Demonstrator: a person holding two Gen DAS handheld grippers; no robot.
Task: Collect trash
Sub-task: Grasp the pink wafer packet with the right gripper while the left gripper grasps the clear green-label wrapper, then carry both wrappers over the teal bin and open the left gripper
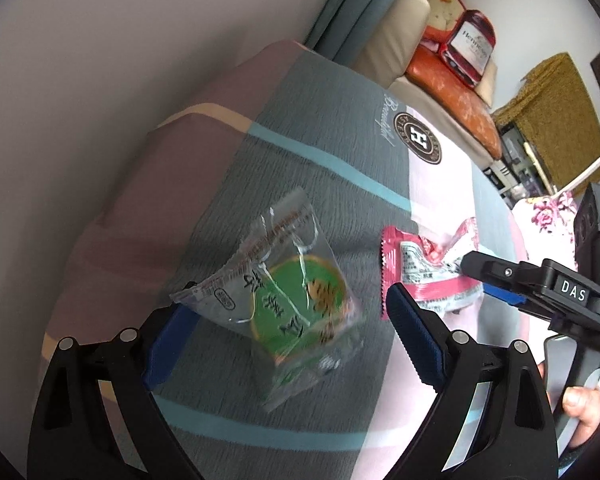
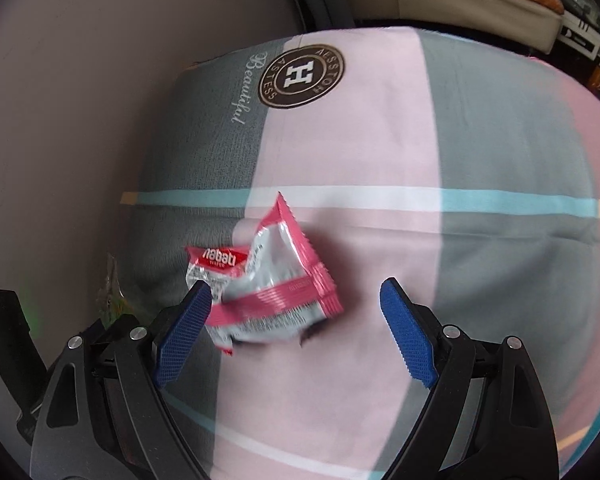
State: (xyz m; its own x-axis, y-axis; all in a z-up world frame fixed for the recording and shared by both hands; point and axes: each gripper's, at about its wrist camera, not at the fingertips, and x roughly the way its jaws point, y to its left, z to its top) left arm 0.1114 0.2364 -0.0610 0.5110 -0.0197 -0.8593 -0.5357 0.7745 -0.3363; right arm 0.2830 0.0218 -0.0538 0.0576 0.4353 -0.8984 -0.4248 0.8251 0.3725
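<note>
Both grippers stood wide open over the bedspread [image 2: 340, 140], each with a wrapper between its blue pads but nothing pinched yet. To do the pick well, the right gripper [image 2: 296, 312] probably needed to shift toward its left finger's side — the pink-and-silver wrapper [image 2: 272, 280] sat off-centre, crowding the left pad [image 2: 184, 332] and lying well apart from the right one. Centring first, then coming down until the pads reached the cloth, should let the jaws gather the crumpled foil rather than nudge it away. The left gripper [image 1: 292, 328] had its clear wrapper [image 1: 284, 300] better centred, with 1 corner at or over the left pad; closing on the printed green middle, not the thin sealed edge, looked the safer bet. The 2 tools worked near each other, so a clash was the likely risk.

The pink wrapper was torn open and crumpled, silver inside, with a red label and zigzag edges; it lay on the pink panel by the grey one. The clear wrapper was flat, see-through film with a round green print, lying on the grey panel just beside the pink wrapper [image 1: 428, 276]. Both looked light and springy — apt to slip.
</note>
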